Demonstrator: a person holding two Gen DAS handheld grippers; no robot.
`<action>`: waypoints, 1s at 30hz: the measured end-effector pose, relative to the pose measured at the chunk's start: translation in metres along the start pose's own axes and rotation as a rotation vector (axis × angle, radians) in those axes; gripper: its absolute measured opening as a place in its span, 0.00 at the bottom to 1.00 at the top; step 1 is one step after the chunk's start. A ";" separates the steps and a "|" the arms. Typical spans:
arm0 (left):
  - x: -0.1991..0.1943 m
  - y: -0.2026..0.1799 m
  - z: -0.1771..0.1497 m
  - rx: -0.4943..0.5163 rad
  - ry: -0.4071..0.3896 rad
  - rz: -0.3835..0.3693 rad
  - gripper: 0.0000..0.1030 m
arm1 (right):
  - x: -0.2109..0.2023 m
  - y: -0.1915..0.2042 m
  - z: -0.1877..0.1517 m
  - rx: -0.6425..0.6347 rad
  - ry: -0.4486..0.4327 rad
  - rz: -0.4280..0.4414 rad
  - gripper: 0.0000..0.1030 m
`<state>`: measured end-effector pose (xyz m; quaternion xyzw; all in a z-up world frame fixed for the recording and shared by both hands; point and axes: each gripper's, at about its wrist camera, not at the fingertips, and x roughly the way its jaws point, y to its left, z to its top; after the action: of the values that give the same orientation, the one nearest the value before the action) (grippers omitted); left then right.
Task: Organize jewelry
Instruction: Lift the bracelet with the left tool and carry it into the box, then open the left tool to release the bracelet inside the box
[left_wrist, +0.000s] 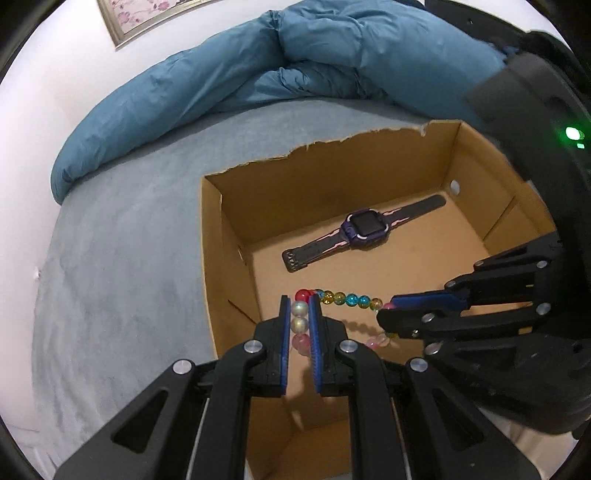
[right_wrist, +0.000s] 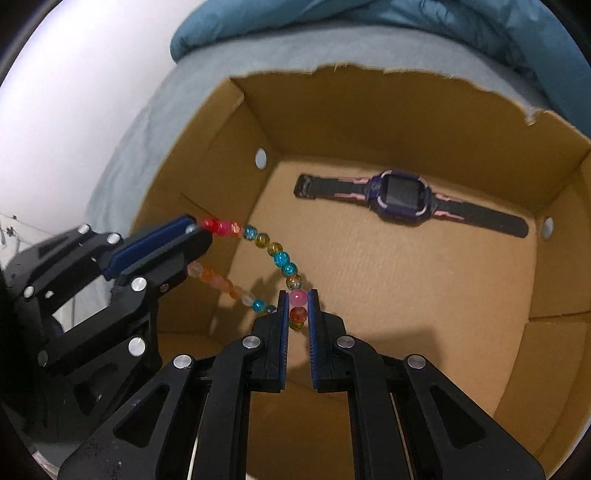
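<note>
— Item one? 
— Multicoloured glass-bead bracelet (right_wrist: 275, 254), stretched above the open brown cardboard box (right_wrist: 369, 122); left gripper (left_wrist: 300, 314) and right gripper (right_wrist: 298, 310) jaws each pinching beads.
— Item two? 
— Purple-and-pink smartwatch (right_wrist: 404, 197), flat on the box floor.

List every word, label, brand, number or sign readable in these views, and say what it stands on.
None readable.
Watch: screen dark, no digits or brand visible.
Cardboard box: plain walls, no print or label.
Bead bracelet: unlettered beads, held between the left tool and the right tool.
Framed picture: floral pattern only, no text.
</note>
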<state>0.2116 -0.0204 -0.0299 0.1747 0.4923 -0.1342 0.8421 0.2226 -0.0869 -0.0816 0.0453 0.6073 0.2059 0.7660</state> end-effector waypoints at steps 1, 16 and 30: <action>0.002 -0.001 0.000 0.006 0.008 0.007 0.09 | 0.004 -0.001 0.001 0.003 0.016 0.000 0.08; -0.015 0.008 -0.004 -0.043 -0.062 0.036 0.11 | -0.029 0.004 -0.013 -0.018 -0.223 -0.076 0.24; -0.106 0.010 -0.037 -0.158 -0.281 0.028 0.19 | -0.117 0.010 -0.067 -0.044 -0.579 -0.097 0.49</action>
<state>0.1366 0.0103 0.0478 0.0942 0.3763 -0.1062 0.9156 0.1354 -0.1335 0.0108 0.0565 0.3602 0.1605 0.9172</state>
